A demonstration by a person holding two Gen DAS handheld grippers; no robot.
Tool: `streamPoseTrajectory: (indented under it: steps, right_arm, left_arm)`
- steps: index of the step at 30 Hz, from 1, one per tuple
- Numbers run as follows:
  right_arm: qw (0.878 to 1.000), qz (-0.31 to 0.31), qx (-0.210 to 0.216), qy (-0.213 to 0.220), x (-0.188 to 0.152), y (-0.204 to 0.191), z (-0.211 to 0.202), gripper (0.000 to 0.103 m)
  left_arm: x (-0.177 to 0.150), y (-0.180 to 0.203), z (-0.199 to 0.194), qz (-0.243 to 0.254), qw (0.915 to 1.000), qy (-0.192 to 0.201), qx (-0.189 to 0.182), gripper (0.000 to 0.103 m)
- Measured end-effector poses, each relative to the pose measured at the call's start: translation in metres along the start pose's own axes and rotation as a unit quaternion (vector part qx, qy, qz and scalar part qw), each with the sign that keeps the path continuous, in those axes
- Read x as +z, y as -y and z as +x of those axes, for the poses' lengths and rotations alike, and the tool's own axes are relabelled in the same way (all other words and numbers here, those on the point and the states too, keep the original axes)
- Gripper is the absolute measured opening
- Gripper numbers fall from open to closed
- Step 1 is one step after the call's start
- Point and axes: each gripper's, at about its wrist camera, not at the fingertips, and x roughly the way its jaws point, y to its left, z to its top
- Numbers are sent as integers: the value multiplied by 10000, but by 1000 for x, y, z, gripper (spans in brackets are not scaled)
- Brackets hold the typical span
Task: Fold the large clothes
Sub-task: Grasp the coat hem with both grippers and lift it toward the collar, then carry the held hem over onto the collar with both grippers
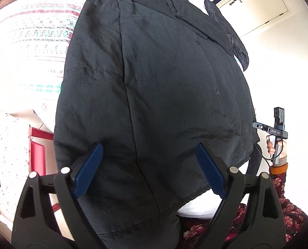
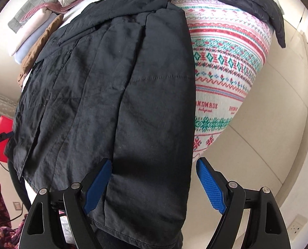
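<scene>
Left wrist: our left tongs [image 1: 149,170] and right tongs [image 2: 154,184] hang spread, empty, over the black quilted coat [image 1: 154,83]; risk we pinch one layer only, fold skews.

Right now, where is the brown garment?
In the right wrist view, the brown garment lies upper left, between the black jacket and the folded bedding stack.

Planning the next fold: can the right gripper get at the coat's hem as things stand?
Probably yes: the right gripper is open above the coat, with nothing lying over the hem.
</scene>
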Motion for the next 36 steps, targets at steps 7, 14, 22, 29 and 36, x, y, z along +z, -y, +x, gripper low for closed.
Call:
streamPoseTrajectory:
  steps: [7, 14, 22, 29, 36]
  right_arm:
    - [9972, 424, 604, -110, -13, 15, 9, 84]
    - [9956, 527, 766, -153, -18, 20, 11, 84]
    - [9972, 436, 603, 73, -31, 7, 2, 68]
    - [9939, 575, 570, 753, -37, -6, -25, 12]
    - [9809, 344, 787, 1745, -25, -32, -75, 8]
  left_arm:
    - [-7, -4, -19, 324, 9923, 432, 1117, 85]
    - [-14, -38, 0, -56, 9906, -93, 1366, 85]
    - [-27, -28, -9, -139, 9958, 153, 894, 50]
    - [-32, -12, -29, -266, 9952, 726, 602, 8]
    - [-12, 13, -51, -237, 9908, 1315, 199, 7]
